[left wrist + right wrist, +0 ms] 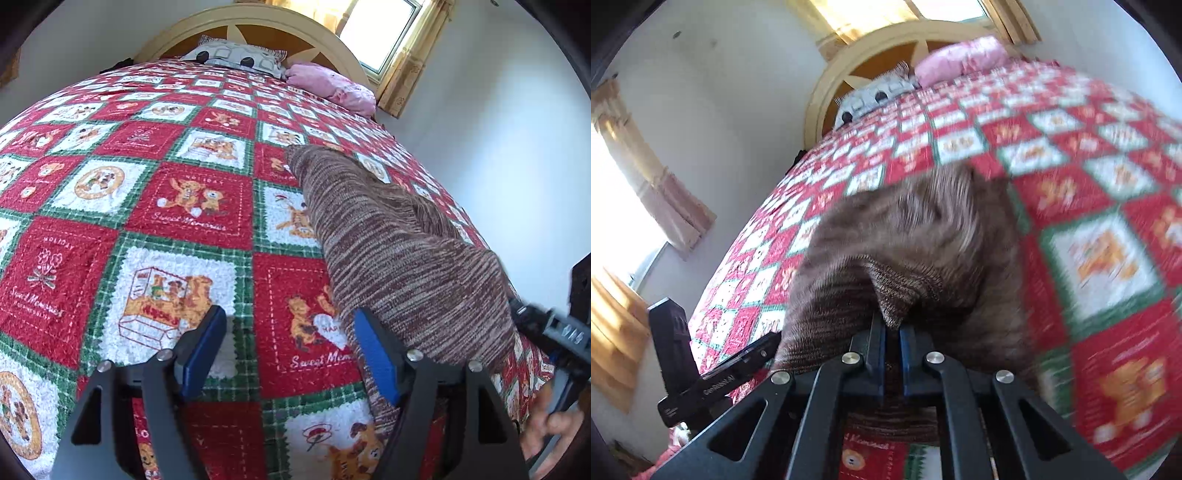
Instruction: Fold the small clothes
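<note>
You have two grippers in play — the left gripper (290, 354), its two blue pads apart, and the right gripper (894, 332), its two pads closed on cloth. One brown striped knit garment (399, 240) lies on one patchwork bedspread (147, 221). Beyond the garment, at the one arched headboard (258, 33), you can count two pillows — one grey patterned pillow (236, 55) and one pink pillow (328, 85). One hand (550, 424) shows beside the garment.
</note>
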`<state>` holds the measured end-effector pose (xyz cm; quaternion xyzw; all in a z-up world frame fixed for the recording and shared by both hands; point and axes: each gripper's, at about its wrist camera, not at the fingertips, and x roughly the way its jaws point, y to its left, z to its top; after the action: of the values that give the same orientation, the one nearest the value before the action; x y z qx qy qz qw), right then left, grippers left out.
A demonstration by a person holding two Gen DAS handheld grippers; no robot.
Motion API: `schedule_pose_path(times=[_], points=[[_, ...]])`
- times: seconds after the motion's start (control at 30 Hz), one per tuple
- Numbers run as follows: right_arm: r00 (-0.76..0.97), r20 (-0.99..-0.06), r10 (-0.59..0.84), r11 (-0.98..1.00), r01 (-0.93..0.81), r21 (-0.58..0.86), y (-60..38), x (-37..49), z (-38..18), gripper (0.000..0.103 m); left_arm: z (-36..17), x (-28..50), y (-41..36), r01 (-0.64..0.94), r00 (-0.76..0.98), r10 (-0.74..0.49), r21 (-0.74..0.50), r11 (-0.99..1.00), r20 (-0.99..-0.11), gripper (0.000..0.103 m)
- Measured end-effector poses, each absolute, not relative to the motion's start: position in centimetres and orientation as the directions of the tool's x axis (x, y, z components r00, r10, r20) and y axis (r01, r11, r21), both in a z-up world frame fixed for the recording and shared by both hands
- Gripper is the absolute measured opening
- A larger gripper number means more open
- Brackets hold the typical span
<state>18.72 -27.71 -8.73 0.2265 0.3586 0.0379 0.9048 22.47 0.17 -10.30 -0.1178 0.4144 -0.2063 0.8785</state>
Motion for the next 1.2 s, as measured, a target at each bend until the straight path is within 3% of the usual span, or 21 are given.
schedule_pose_path(times=[0.27,0.4,0.5,0.67,0.7,0.77,0.87,1.0,1.03,1.07,1.13,1.2], points=[[0.661,-0.746,0.079,0.986,0.060,0.157,-29.3,17.1,-6.2,0.005,-10.3,22.5,-0.1,0.273,0.570,-0.450,-0.358,0.893,-0.687,0.077],[0.597,-0.796,0.103,0.982,0.067,0.177,-29.7,16.4,-9.6,0.006,-10.3,22.4,-0.4,0.283,0.568,-0.439,-0.336,0.898,-0.696,0.079],[0.617,-0.772,0.153,0.954,0.113,0.279,-31.5,15.6,-9.5,0.018,-10.2,22.2,-0.5,0.291,0.565,-0.439,-0.329,0.898,-0.699,0.079],[0.728,-0.674,0.124,0.918,0.174,0.357,-33.8,11.8,-6.4,0.054,-9.3,20.3,-0.9,0.375,0.528,-0.481,-0.316,0.871,-0.700,0.079],[0.750,-0.652,0.115,0.920,0.166,0.354,-33.8,10.9,-6.0,0.054,-9.2,19.7,-1.3,0.399,0.521,-0.487,-0.304,0.865,-0.701,0.079],[0.761,-0.636,0.123,0.938,0.121,0.326,-32.9,10.4,-5.9,0.054,-8.9,18.1,-2.5,0.456,0.518,-0.483,-0.249,0.854,-0.706,0.079],[0.712,-0.691,0.124,0.974,0.046,0.222,-29.9,11.8,-7.3,0.054,-8.7,17.0,-4.4,0.516,0.519,-0.460,-0.165,0.841,-0.721,0.079],[0.720,-0.692,0.051,0.998,-0.013,0.060,-27.3,13.7,-8.8,0.053,-9.2,17.9,-5.4,0.477,0.532,-0.395,-0.121,0.871,-0.749,0.083],[0.726,-0.687,0.028,1.000,-0.021,0.019,-26.8,14.2,-9.0,0.043,-9.2,18.1,-5.4,0.464,0.531,-0.395,-0.133,0.876,-0.750,0.084],[0.722,-0.692,0.022,0.999,-0.041,-0.012,-26.4,14.8,-9.2,0.027,-9.3,18.2,-5.4,0.453,0.531,-0.385,-0.132,0.882,-0.755,0.084],[0.693,-0.721,0.017,0.997,-0.062,-0.037,-26.1,15.7,-9.6,0.011,-9.2,17.9,-5.5,0.456,0.540,-0.372,-0.109,0.884,-0.755,0.085],[0.654,-0.750,0.097,0.995,-0.090,0.049,-26.7,15.9,-9.2,0.009,-9.1,17.3,-5.6,0.474,0.562,-0.353,-0.059,0.879,-0.748,0.085]])
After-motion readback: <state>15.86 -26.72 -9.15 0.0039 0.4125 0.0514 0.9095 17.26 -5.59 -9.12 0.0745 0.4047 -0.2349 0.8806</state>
